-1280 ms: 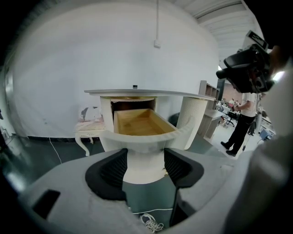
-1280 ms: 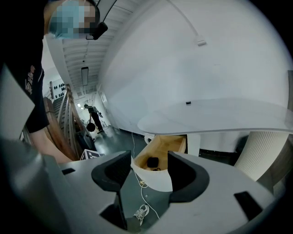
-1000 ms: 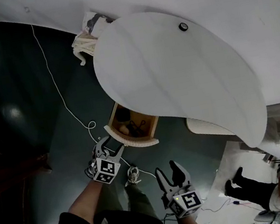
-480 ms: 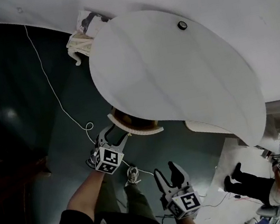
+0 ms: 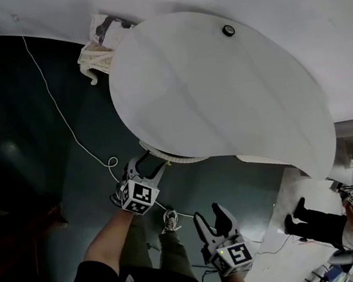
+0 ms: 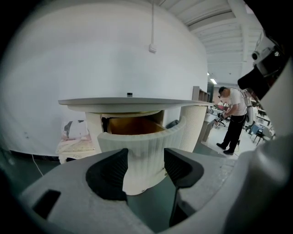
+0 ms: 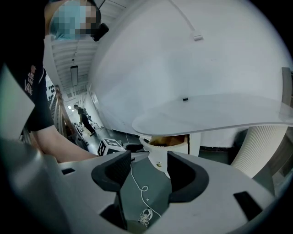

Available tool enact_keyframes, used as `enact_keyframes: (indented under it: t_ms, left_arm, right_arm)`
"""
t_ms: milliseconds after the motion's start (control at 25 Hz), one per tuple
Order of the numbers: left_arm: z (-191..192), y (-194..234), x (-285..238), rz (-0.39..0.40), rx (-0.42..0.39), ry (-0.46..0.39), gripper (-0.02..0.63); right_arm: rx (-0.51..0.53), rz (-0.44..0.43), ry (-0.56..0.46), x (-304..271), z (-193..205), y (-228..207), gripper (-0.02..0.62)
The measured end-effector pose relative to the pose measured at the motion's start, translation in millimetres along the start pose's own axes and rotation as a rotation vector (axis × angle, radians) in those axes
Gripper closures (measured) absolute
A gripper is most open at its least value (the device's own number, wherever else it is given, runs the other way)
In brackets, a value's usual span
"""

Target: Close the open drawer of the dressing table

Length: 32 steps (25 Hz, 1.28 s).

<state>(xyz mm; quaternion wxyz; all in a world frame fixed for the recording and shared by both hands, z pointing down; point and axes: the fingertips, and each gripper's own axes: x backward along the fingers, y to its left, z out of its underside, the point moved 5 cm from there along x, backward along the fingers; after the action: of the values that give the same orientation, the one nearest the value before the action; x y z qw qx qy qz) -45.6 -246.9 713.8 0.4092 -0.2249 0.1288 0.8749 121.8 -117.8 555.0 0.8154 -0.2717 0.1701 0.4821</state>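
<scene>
Drawer (image 6: 137,146) not quite shut beneath the dressing table (image 5: 215,89).
The drawer's ribbed white front is seen sticking out a little from under the rounded table top, with a strip of its wooden inside exposed above it. The left gripper (image 5: 148,166) is held right at that front, its jaws spread wide with the front between them, unclamped. The right gripper (image 5: 211,216) is held well back, near the person's body, likewise released, with only dark floor and a white cable (image 7: 137,183) seen between its jaws.
</scene>
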Motion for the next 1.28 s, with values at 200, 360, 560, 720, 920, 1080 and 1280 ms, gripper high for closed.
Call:
enact_keyframes:
  t_ms: [200,360,560,720,920,1080,1280]
  left_arm:
    - [-5.9,8.7,-9.6,0.028,-0.003,-0.017,0.354]
    - [-9.5,15.4,-16.0,0.043,-0.018,-0.033,0.354]
    - [-13.4,22.8,-25.7,0.071,-0.046,-0.042,0.354]
    - [-18.7,29.9,-34.9,0.079,-0.057,-0.057,0.353]
    - [-23.8,35.7,-43.4,0.075,-0.062,-0.069,0.353]
    - [-27.4,38.1,-48.5,0.066,-0.078,-0.086,0.351]
    - [-29.6,42.8,-54.8,0.064,-0.093,-0.096,0.351]
  right_arm:
    - [0.000,0.024,0.009,-6.3,0.5,2.1,0.356]
    - [-0.005,0.044,0.001,-11.1,-2.7,1.0,0.357]
    - [-0.028,0.070,-0.012,-17.8,-3.9,0.5,0.357]
    - [-0.036,0.074,-0.009,-24.0,-0.4,0.7,0.356]
    - [-0.045,0.087,-0.010,-28.3,0.6,-1.6,0.357]
    - [-0.049,0.099,-0.005,-28.6,2.9,-5.1,0.357]
    - [-0.052,0.099,-0.001,-29.3,4.1,-4.9,0.356]
